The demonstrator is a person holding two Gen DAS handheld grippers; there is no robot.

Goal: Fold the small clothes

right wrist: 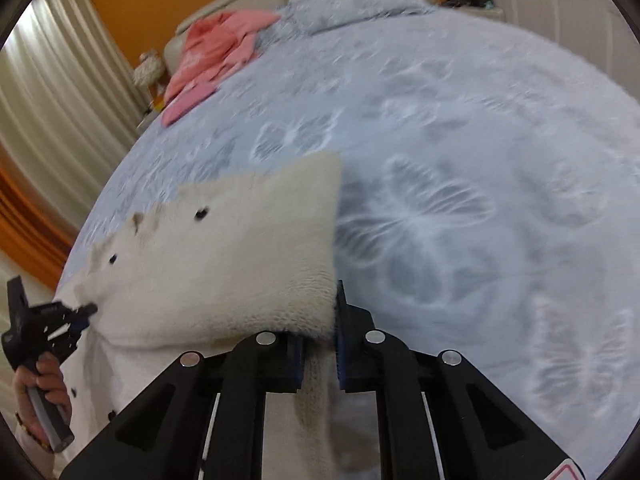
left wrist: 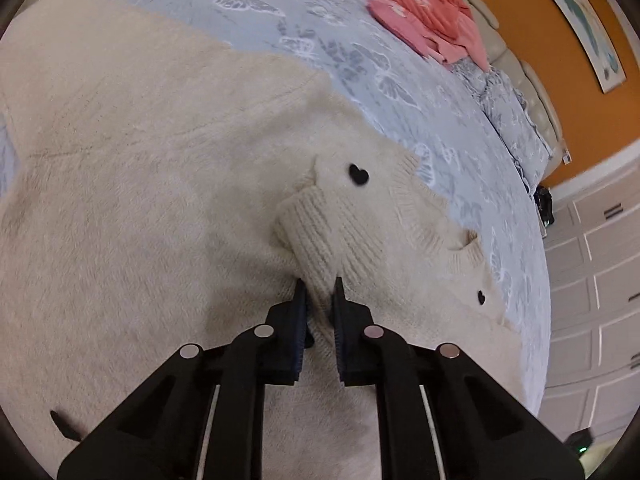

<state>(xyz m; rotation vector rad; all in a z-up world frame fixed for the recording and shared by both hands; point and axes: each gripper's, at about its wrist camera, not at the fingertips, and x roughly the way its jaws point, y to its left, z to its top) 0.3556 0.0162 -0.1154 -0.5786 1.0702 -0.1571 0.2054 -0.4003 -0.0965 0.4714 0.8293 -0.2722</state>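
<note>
A cream knitted cardigan (left wrist: 160, 208) lay spread on a bed (left wrist: 312, 32) covered in a pale blue butterfly print. We judged it soft, fuzzy and light, floppy enough to sag wherever it was not supported, and not at all fragile. Its ribbed cuff (left wrist: 316, 232) and hems looked firmer than the body, so we took those as the best places to hold. Small black heart buttons (left wrist: 358, 175) ran down its front.

Our left claw (left wrist: 318, 292) was pinched closed on the ribbed cuff. Our right claw (right wrist: 320, 320) was closed on a thick ribbed edge of the same cardigan, at its right side. In the right view, a hand (right wrist: 44, 392) held the left claw's handle.

Near the headboard lay a loose pink garment (left wrist: 424, 16) beside a pillow (left wrist: 512, 116). We saw no baskets, boxes or other containers.
</note>
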